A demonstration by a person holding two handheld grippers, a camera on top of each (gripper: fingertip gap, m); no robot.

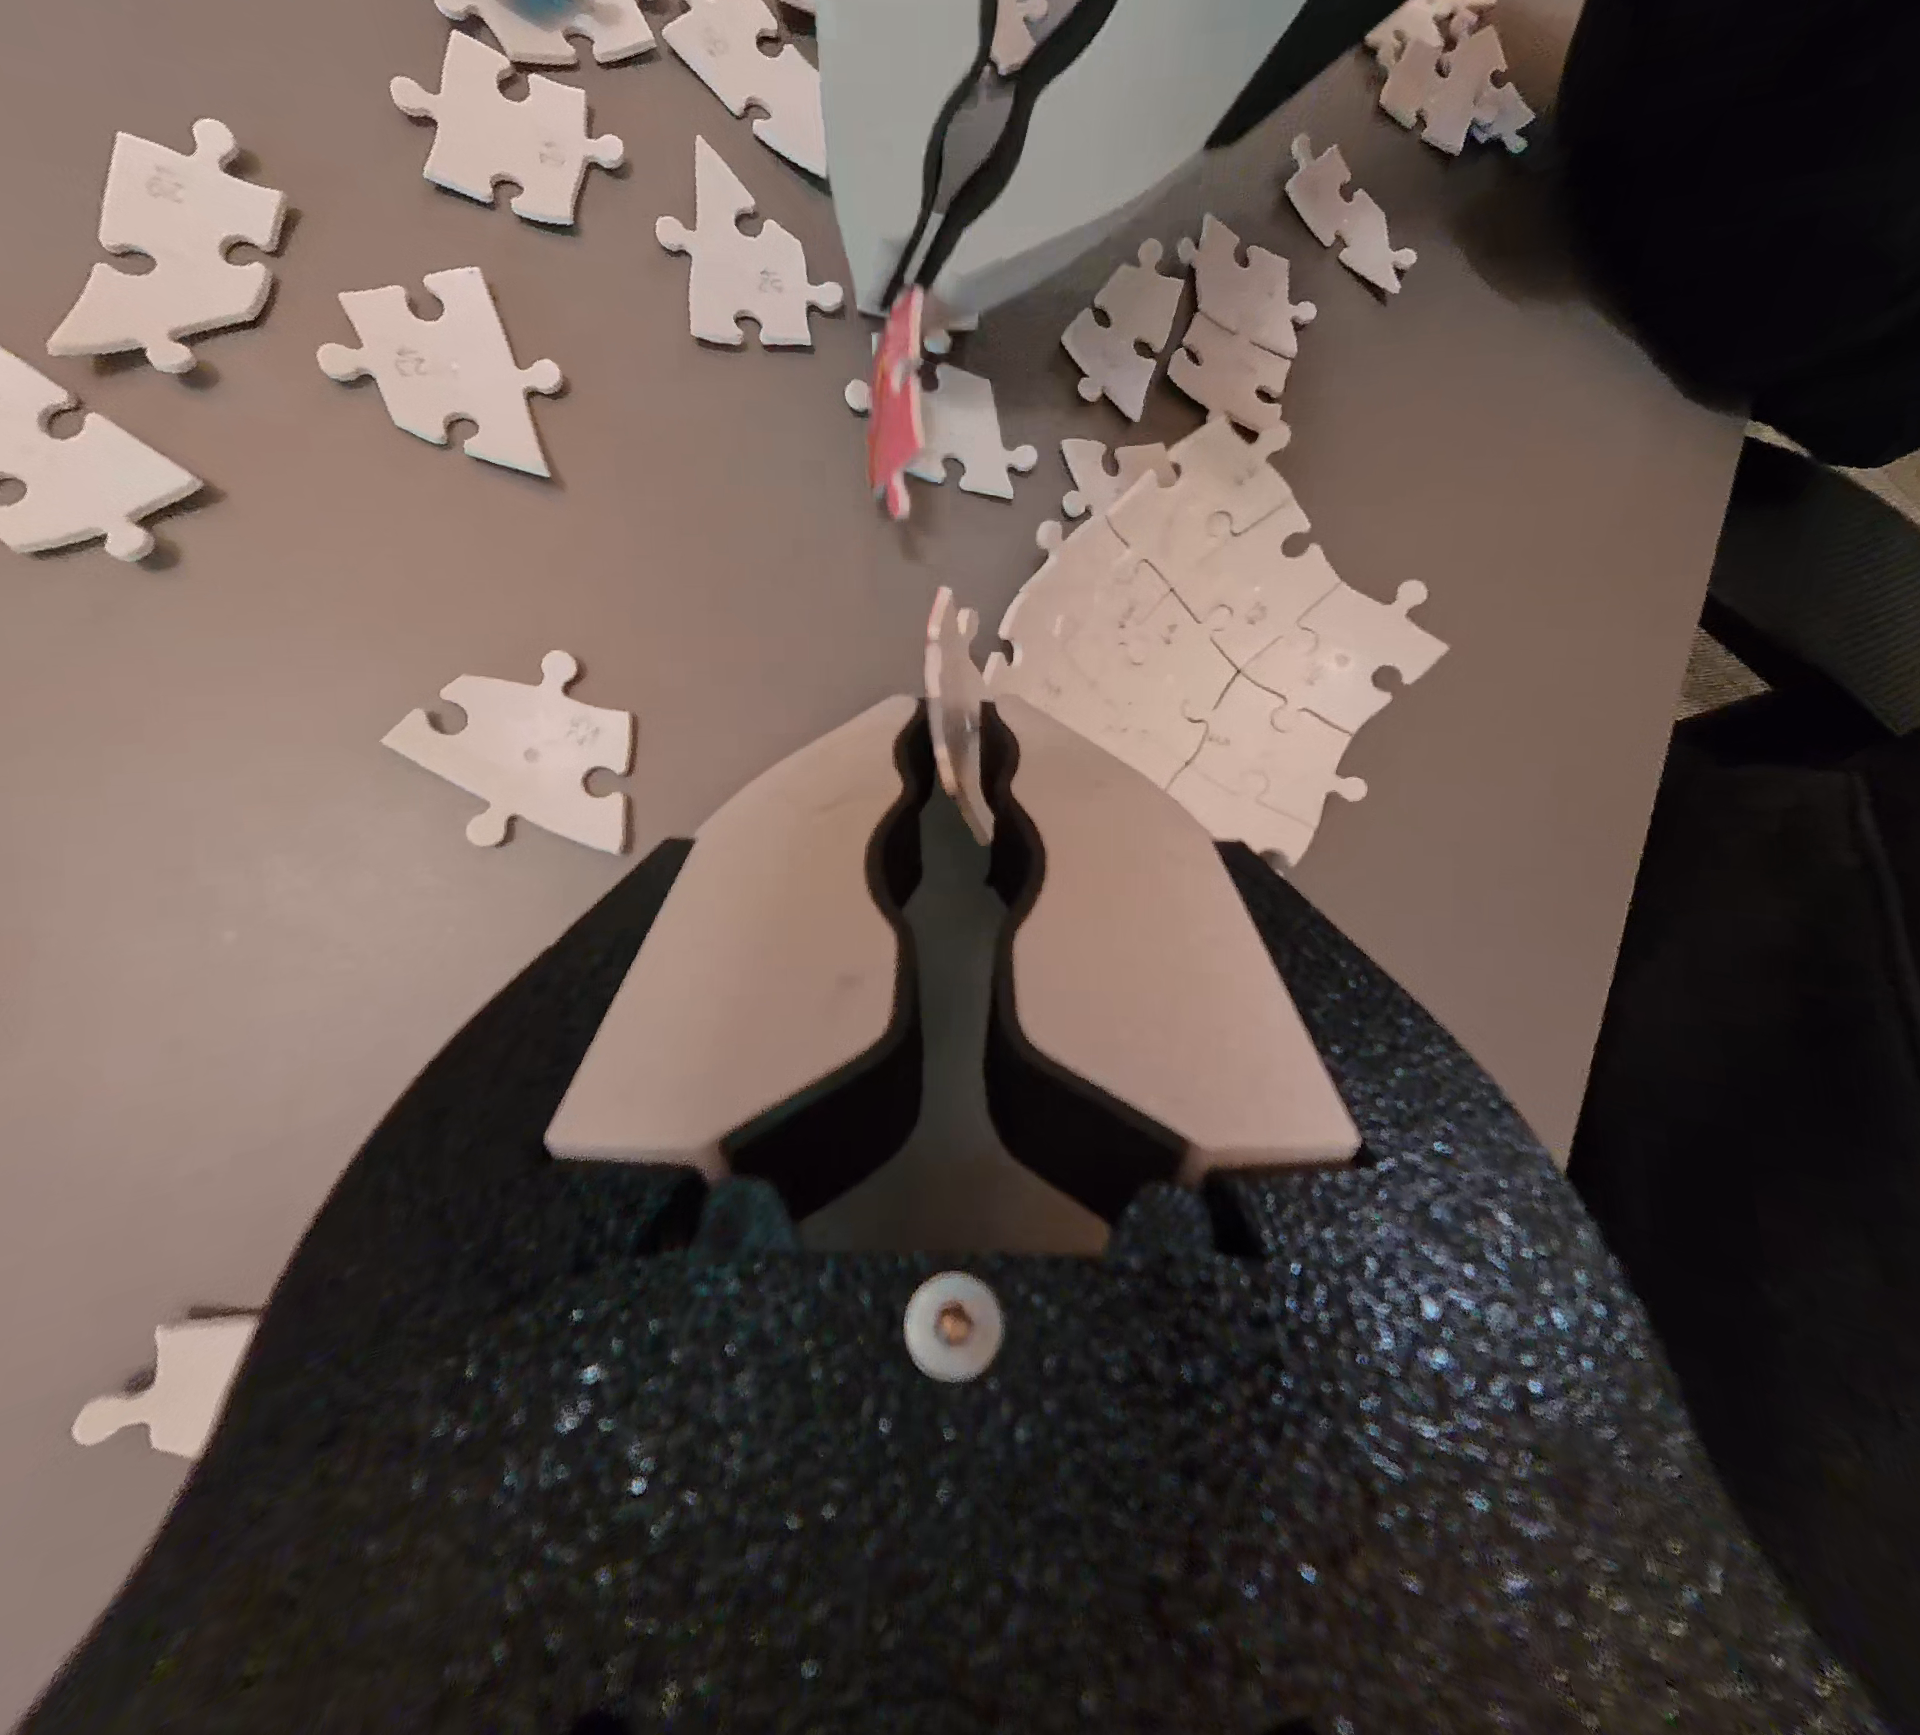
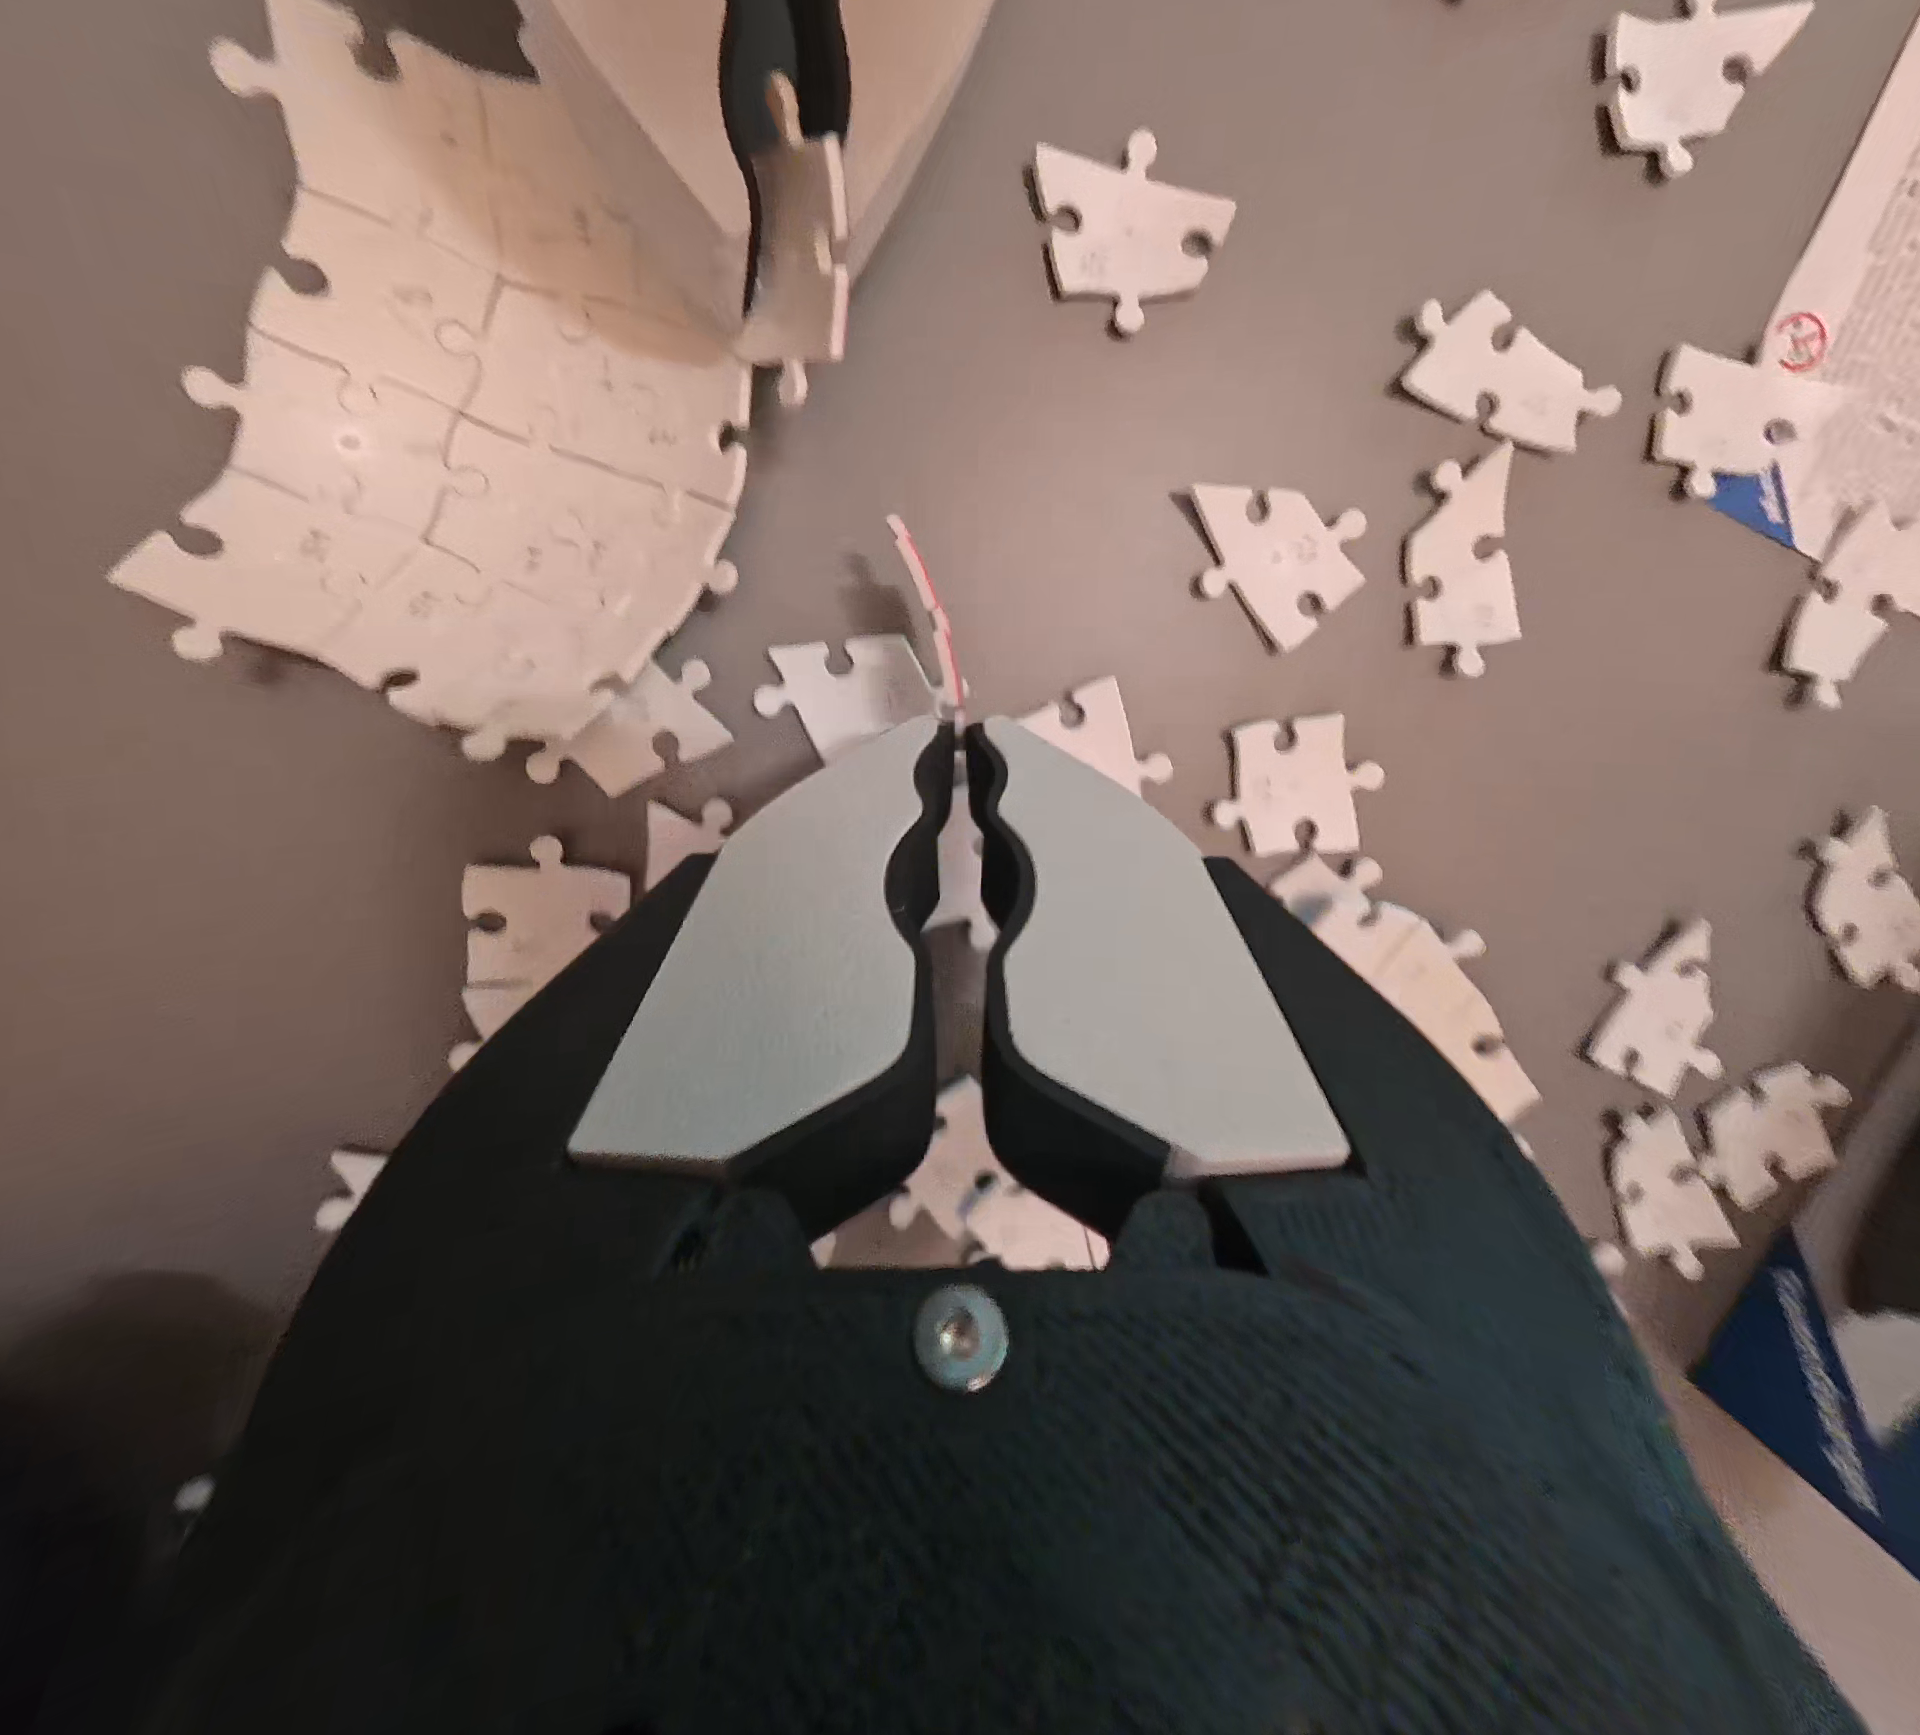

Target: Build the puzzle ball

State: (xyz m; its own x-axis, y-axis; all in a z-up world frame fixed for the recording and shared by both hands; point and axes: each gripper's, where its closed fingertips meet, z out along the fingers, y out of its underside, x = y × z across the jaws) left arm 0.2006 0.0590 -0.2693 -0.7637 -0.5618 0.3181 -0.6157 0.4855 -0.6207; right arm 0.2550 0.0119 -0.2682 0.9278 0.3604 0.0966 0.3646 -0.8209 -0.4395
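While both tongs clamp edge-on puzzle pieces, the left tongs (image 1: 956, 729) pinch a white cardboard piece (image 1: 951, 677) just beside the joined white patch (image 1: 1226, 646); the right tongs (image 2: 958, 735) pinch a red-faced piece (image 2: 928, 605) farther from it.

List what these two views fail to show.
- Printed face of the piece in the left jaws: edge-on, left wrist view.
- Marks on loose pieces: too small, blurred.
- Assembled patch: partly covered by the left gripper, right wrist view.
- Blue-and-white box: cut off by the right edge.
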